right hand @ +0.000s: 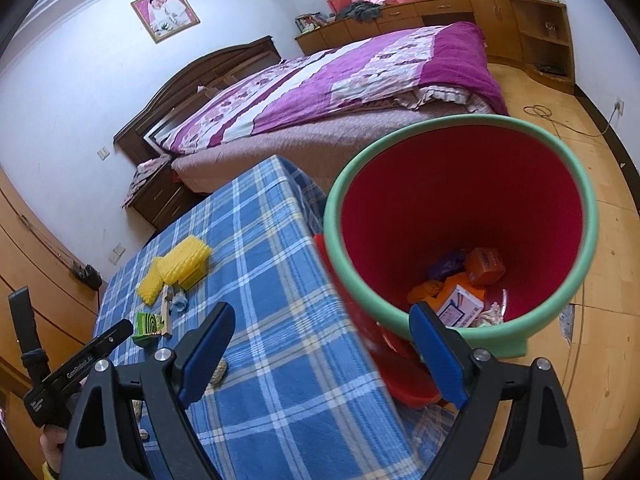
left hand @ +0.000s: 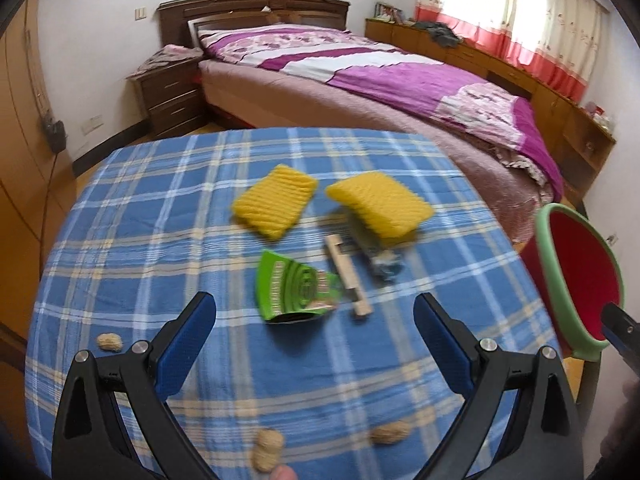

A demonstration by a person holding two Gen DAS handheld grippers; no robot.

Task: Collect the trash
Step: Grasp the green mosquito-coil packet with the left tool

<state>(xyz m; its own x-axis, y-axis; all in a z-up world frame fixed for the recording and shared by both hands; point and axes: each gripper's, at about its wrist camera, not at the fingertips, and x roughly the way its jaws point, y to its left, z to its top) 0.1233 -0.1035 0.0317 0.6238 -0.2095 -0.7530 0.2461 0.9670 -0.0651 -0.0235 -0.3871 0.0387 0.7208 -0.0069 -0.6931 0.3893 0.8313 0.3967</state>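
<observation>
Right wrist view: bin (right hand: 452, 152) beside the table (right hand: 280, 280) already holds boxes (right hand: 460, 304); green wrapper (left hand: 298, 286) and peanut shells (left hand: 390, 432) remain. Left gripper (left hand: 314, 312) and right gripper (right hand: 322, 322) gape empty.

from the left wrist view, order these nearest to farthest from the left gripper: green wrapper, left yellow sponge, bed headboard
Measured from the open left gripper:
1. green wrapper, on the blue plaid cloth just ahead of the fingertips.
2. left yellow sponge, farther up the table, left of its twin.
3. bed headboard, against the far wall.
</observation>
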